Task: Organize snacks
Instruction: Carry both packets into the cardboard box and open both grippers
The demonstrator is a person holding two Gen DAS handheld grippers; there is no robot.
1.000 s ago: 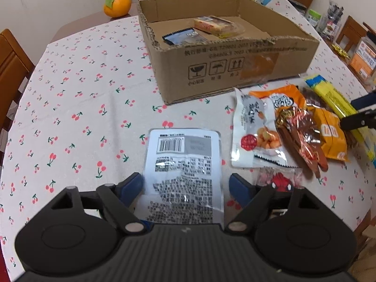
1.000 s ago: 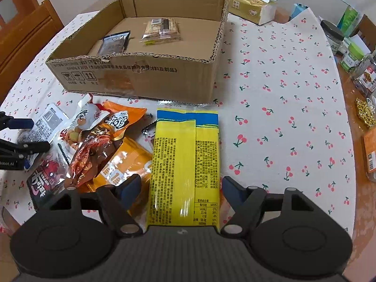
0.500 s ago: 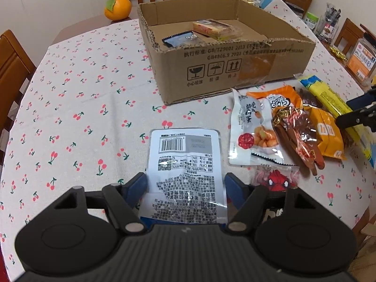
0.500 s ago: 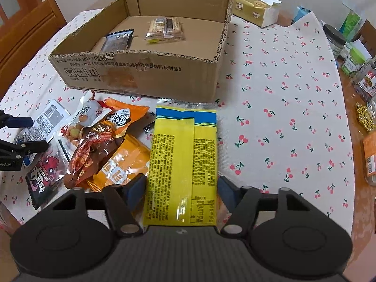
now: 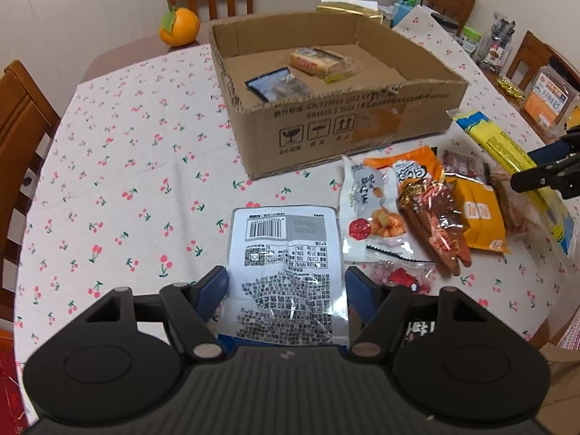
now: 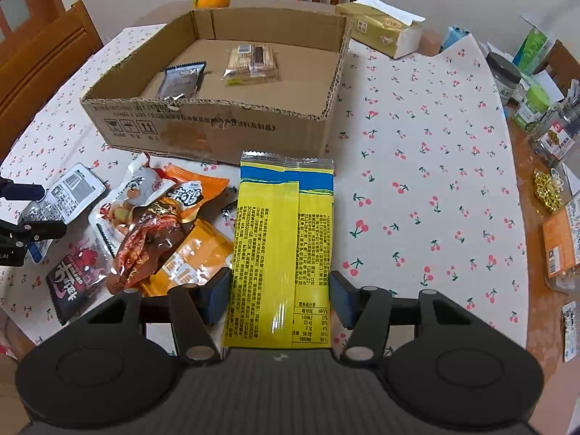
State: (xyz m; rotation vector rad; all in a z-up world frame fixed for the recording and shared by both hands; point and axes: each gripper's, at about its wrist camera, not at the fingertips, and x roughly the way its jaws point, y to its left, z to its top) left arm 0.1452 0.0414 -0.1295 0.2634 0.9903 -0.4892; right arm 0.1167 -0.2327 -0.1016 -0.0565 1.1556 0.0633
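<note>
Two handheld grippers point steeply down at a counter covered in a cherry-print cloth. The left gripper (image 5: 286,286) straddles a white snack packet (image 5: 284,272) with a barcode; its blue pads sit against the packet's two long edges, pinching it across its width. The packet's long axis runs straight away from the gripper, toward the cardboard box (image 5: 348,127).

The right gripper (image 6: 279,290) has just been closing around a long yellow and blue snack bag (image 6: 282,239). The left pad touches the bag's edge; on the right side a sliver of gap seems to remain, so a firm pinch cannot be confirmed. This bag also lies lengthwise, pointing away from the gripper, its far end almost touching the box's front wall.

The box stands directly beyond both held items, open at the top, with two small snacks already inside. Each hand is equally placed: the coming move is likely a lift up and forward over the near wall. A loose pile of other snacks (image 5: 417,210) lies between the two grippers.
</note>
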